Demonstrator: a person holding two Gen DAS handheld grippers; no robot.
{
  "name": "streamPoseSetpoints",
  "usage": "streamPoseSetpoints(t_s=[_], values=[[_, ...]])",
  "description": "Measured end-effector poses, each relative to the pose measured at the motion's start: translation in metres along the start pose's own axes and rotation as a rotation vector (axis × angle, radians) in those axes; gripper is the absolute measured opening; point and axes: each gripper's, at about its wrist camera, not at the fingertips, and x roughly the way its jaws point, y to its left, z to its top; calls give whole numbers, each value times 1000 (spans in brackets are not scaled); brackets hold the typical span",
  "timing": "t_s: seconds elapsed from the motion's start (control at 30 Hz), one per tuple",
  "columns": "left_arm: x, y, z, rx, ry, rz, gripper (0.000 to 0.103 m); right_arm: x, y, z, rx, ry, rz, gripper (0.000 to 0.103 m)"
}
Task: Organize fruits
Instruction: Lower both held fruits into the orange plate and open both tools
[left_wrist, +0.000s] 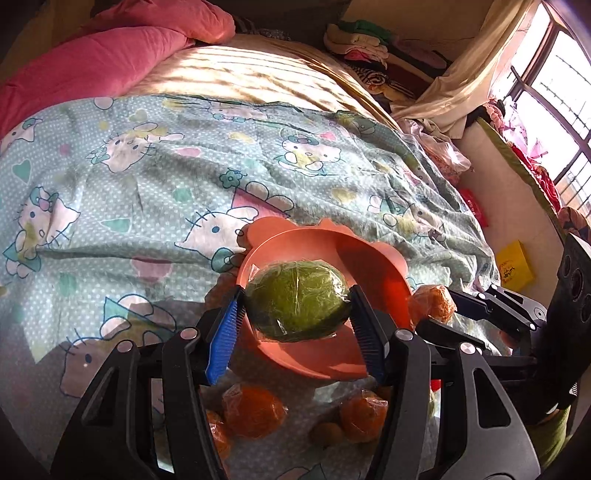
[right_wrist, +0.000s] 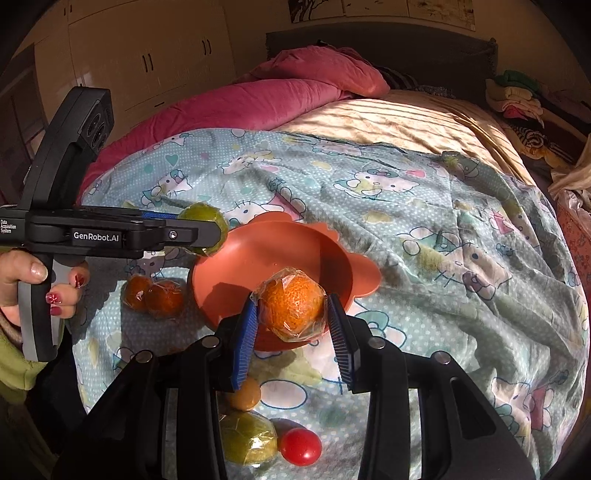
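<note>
Home bedroom, bed (right_wrist: 406, 122), pink duvet (right_wrist: 258, 99), wardrobe (right_wrist: 147, 55)

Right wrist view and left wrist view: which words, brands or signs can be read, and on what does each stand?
"GenRobot.AI": white print on the side of the left gripper.
"Data Acquisition System": tiny white print at the rear of that gripper, barely readable.
Yellow box on the floor: dark writing, too blurred to read.
Red packet by the bed: pale print, too small to read.

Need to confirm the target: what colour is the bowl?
Salmon-orange bowl, plain, no pattern; clearest in the right wrist view.
</note>
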Motion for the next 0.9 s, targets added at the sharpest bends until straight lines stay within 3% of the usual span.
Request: streamPoseSetpoints(t_s=[0.43, 0.9], values=[[41, -4, 6, 50, 54, -16, 49, 29, 8, 0, -59, 76, -12, 36], [52, -1, 7, 78, 63, -4, 49, 41, 15, -3, -86, 121, -7, 37]])
